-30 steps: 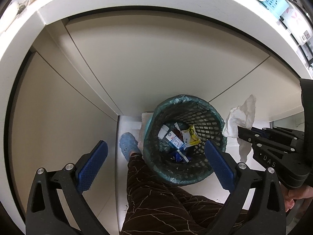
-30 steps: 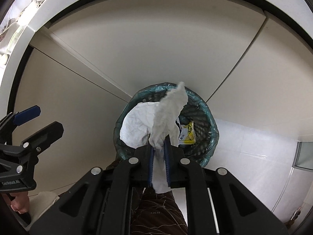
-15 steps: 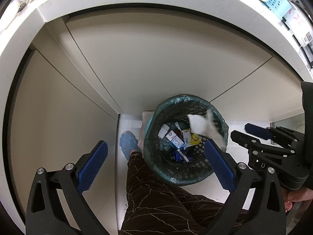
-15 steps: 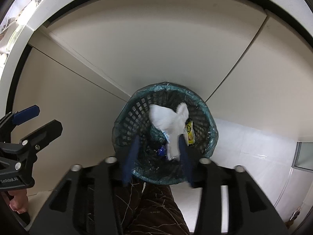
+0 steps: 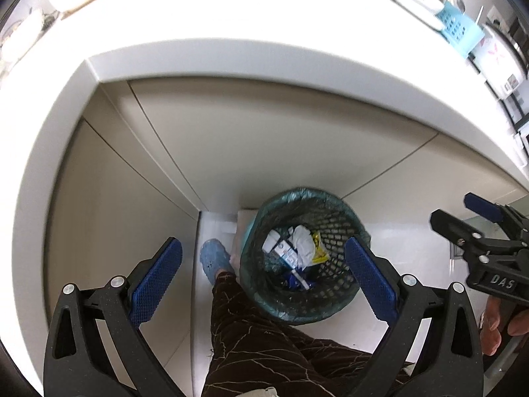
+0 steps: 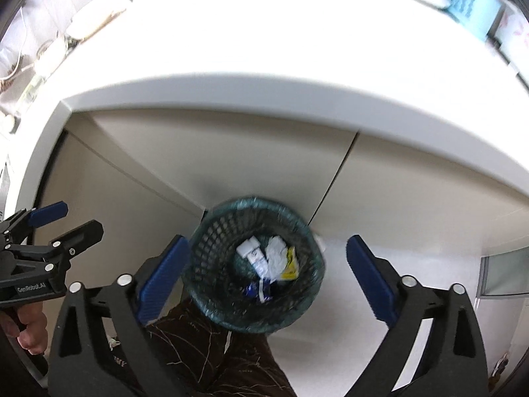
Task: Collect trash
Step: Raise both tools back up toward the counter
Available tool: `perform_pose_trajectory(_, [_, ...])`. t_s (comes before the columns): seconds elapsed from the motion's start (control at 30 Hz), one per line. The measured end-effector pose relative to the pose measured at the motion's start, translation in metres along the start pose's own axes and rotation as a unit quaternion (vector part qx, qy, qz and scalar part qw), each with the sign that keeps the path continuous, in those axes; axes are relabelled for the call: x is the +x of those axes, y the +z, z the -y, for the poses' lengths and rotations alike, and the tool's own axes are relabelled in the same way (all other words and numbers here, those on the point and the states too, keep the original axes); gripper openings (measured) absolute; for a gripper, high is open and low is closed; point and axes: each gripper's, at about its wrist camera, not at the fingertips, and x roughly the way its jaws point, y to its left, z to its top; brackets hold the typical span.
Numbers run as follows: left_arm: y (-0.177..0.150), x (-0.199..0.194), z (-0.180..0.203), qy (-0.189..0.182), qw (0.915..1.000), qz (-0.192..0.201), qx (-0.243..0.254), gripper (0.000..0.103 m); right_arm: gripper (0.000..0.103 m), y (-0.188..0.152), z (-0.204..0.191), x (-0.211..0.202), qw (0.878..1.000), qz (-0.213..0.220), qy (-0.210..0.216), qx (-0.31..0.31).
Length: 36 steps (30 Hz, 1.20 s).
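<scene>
A dark mesh waste bin with a green liner stands on the floor below both grippers. Inside it lie a crumpled white tissue, a yellow wrapper, a small white-and-blue carton and other scraps. My left gripper hangs open above the bin with nothing between its blue pads. My right gripper is also above the bin; its jaws are opening wide and hold nothing.
A white counter juts out above beige cabinet doors behind the bin. A light blue basket stands on the counter's far right. The person's brown patterned trouser leg and blue shoe are beside the bin.
My right gripper opened and let go of the white tissue, which fell into the bin. Both grippers rose, so the counter top came into view.
</scene>
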Motion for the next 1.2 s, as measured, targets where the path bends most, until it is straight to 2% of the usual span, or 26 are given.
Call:
perform_pose_trajectory(0.3, [0.025, -0.06, 0.003, -0.009, 0.9991, 0.038, -0.014, 0.097, 0.095, 0.018, 0.01, -0.064, 0.998, 0.056, -0.022, 0.006])
perform_pose_trajectory(0.43, [0.034, -0.074, 0.008, 0.01, 0.9987, 0.049, -0.011, 0.097, 0.095, 0.029, 0.015, -0.082, 0.997, 0.066, -0.025, 0.014])
perform_pose_trajectory(0.67, [0.052, -0.097, 0.011, 0.005, 0.9979, 0.063, -0.014, 0.097, 0.095, 0.052, 0.023, -0.103, 0.996, 0.076, -0.032, 0.025])
perform_pose_trajectory(0.9, [0.086, -0.12, 0.015, -0.001, 0.9969, 0.078, -0.009, 0.097, 0.095, 0.082, 0.03, -0.12, 0.994, 0.092, -0.036, 0.042])
perform_pose_trajectory(1.2, [0.143, -0.132, 0.014, -0.015, 0.9956, 0.092, 0.008, 0.097, 0.095, 0.141, 0.029, -0.14, 0.989, 0.126, -0.047, 0.064])
